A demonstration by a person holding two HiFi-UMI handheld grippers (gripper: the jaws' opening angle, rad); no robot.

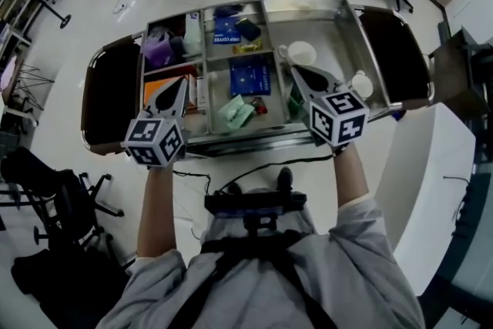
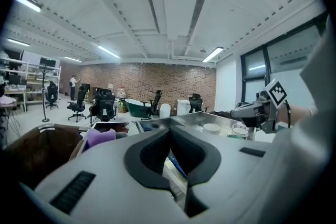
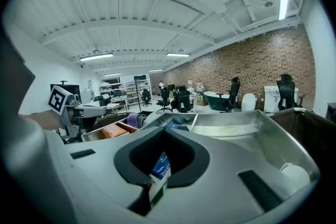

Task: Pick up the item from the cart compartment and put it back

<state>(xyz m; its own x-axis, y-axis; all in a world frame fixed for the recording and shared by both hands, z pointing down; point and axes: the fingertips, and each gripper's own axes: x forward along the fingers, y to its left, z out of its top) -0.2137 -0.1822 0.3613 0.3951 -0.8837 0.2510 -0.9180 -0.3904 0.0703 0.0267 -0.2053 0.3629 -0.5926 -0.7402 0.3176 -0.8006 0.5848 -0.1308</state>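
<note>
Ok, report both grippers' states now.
Left gripper: shut, holding nothing.
Right gripper: shut, holding nothing.

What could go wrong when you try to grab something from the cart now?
The white cup sits near the right gripper, so a careless swing might knock it. The blue pack and the green packet lie crowded together, so the jaws might catch both at once.

A blue coffee box [image 1: 250,76] lies flat, label up, in the middle compartment of the steel cart [image 1: 323,27].
</note>
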